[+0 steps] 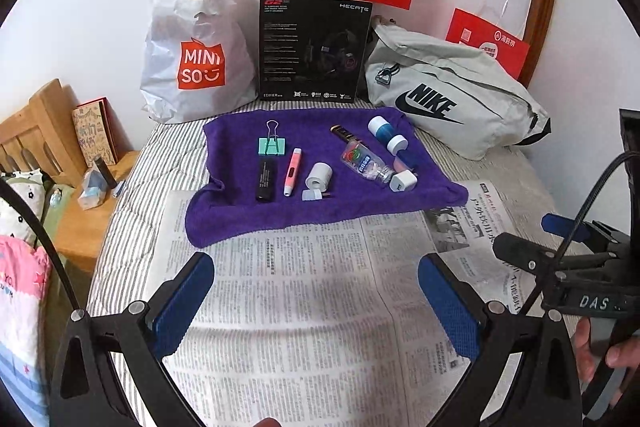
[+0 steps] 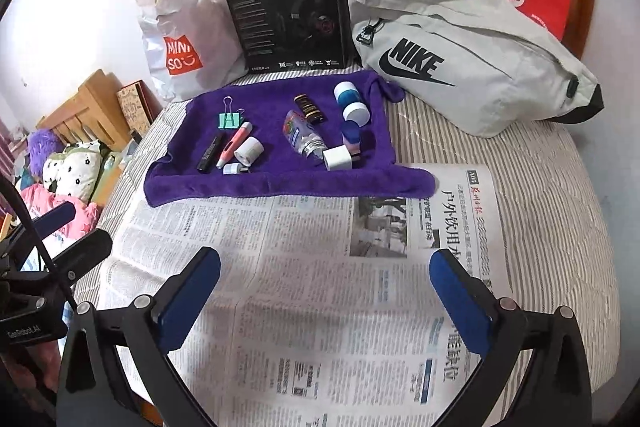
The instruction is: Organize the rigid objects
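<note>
Both the left gripper point(image 1: 316, 267) and the right gripper point(image 2: 325, 263) are hovering with jaws spread wide and empty over the newspaper point(image 1: 304, 291), while the hard little things are lying on the purple towel point(image 1: 320, 211) just beyond it. The smooth round pieces, such as the white cylinder point(image 1: 319, 175) and the clear plastic bottle point(image 1: 362, 163), are likely to roll or squirt out of a pinch. The plush towel may be snagging on the textured blue pads point(image 1: 182, 307), dragging the mint binder clip point(image 1: 272, 146) along.
</note>
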Tool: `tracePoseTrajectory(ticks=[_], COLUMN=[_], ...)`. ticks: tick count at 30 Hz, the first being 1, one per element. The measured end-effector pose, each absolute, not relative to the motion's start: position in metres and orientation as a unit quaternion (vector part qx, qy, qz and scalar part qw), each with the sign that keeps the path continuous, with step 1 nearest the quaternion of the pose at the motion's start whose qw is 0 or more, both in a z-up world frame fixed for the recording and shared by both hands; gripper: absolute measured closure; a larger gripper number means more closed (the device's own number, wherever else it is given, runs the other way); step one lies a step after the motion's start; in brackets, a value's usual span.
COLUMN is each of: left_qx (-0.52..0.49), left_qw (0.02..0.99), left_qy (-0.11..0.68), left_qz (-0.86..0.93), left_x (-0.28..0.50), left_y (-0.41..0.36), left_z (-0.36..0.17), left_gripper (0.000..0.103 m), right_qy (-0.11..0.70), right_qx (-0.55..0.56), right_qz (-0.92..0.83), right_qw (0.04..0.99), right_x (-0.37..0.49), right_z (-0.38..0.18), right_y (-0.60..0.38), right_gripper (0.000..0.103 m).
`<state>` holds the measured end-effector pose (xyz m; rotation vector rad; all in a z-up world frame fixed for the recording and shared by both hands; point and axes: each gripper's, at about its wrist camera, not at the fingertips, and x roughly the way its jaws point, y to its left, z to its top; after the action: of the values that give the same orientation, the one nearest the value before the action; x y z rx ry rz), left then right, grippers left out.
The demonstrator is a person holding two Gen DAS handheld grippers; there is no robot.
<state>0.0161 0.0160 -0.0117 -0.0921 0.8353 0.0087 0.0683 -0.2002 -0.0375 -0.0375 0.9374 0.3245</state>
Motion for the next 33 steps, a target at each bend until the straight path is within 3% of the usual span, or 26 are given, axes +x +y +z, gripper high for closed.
tracePoseTrajectory(ticks=[33], left_qx=[-0.054], left_qw=[0.917], left_qy=[0.395], left_qz=[0.008], left_x=[-0.017], left_y=[0.014], left_z=[0.005], left_gripper=[0.000], right_qy=[0.422], right_qx=[-0.036], right_qz=[0.135], right_qw=[0.896], right_x=[0.020], right_z=[-0.004], right_y=[-0.208], right_gripper=[0.000])
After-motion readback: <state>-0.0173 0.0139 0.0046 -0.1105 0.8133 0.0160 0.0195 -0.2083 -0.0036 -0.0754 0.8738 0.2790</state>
